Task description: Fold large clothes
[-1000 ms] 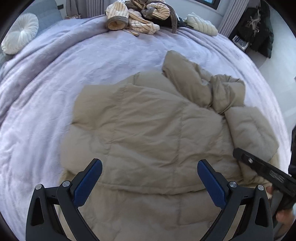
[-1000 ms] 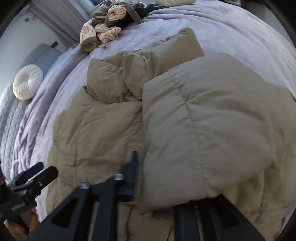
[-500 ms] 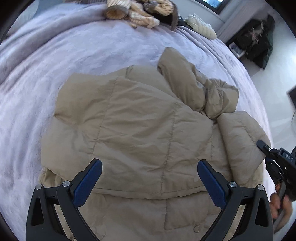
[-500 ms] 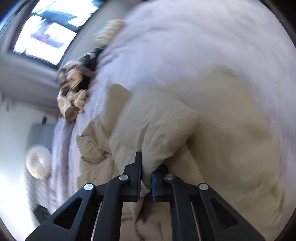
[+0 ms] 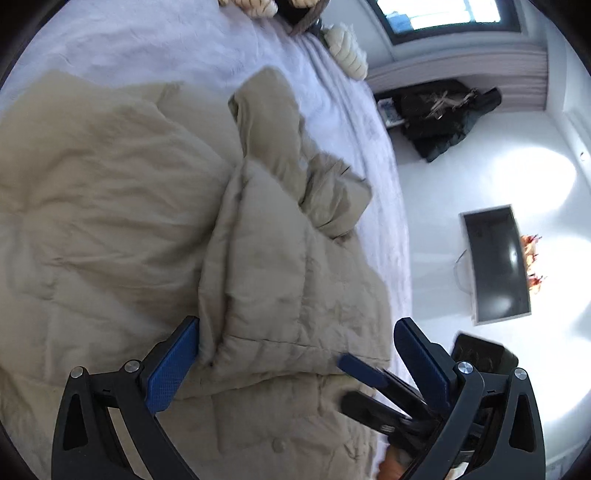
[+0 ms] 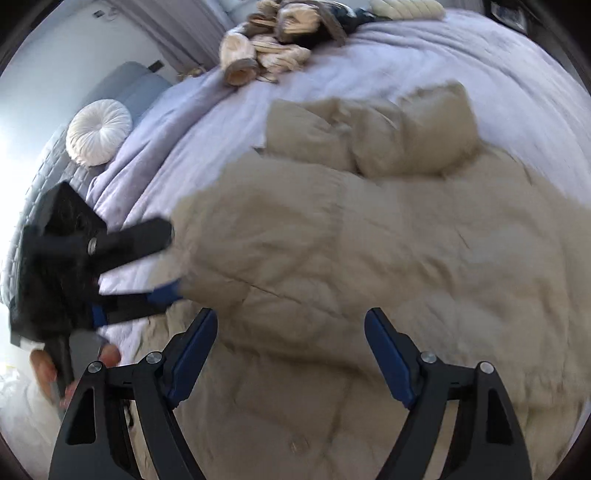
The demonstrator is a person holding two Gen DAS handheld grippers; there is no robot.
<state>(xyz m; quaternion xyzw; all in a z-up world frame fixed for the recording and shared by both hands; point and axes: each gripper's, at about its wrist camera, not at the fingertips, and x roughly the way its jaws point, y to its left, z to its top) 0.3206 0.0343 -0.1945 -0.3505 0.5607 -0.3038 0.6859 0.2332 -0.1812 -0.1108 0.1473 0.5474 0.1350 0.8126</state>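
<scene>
Left tool: jaws wide, grasping nothing, now swung toward jacket's right half, pad just beside sleeve fold edge.
Jacket: beige, puffy, lies on bed; right sleeve panel now folded inward over body, no longer pinched.
Right tool: jaws have just been opening, released, nothing between them, hovers above jacket.
Meaning, judged: one side fold done; other side likely next.
Count: one jacket, two tools, one round cushion, one clothes heap.

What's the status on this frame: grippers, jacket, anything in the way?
Left gripper open, straddling folded sleeve edge. Right gripper open, just released, empty. Beige puffer jacket partly folded on bed. Nothing blocking.
</scene>
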